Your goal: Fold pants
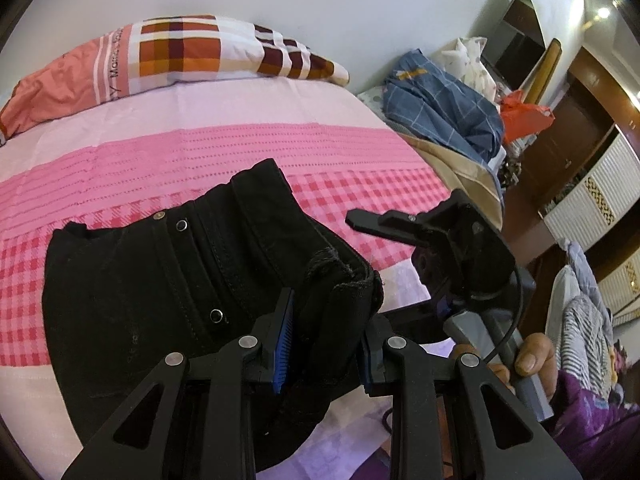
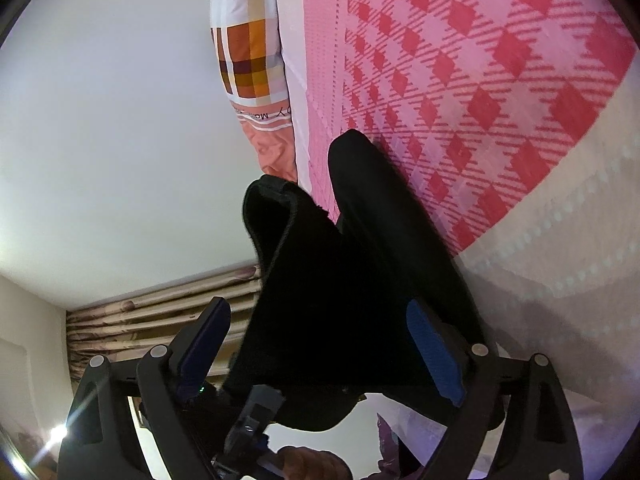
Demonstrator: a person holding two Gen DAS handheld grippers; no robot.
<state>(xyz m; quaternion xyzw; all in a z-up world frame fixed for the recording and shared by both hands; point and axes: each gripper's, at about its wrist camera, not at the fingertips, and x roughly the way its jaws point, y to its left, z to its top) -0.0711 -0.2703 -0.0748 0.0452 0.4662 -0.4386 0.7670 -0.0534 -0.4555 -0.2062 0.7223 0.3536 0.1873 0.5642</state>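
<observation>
Black pants (image 1: 168, 280) lie folded on the pink checked bedspread (image 1: 200, 152), waistband with snaps facing up. My left gripper (image 1: 326, 340) is shut on a thick bunched edge of the pants at their right side, blue pads pressing the fabric. My right gripper (image 1: 400, 224) shows in the left wrist view, held sideways to the right of the pants. In the right wrist view the right gripper (image 2: 320, 344) stands wide open with the pants (image 2: 360, 280) between its blue pads (image 2: 436, 356); the fabric touches neither pad firmly.
A patterned pillow (image 1: 180, 56) lies at the head of the bed. A pile of blue checked clothes (image 1: 444, 104) and bedding sits off the bed's right side. Wardrobe doors (image 1: 592, 184) stand at far right. Curtains (image 2: 160, 312) show in the right wrist view.
</observation>
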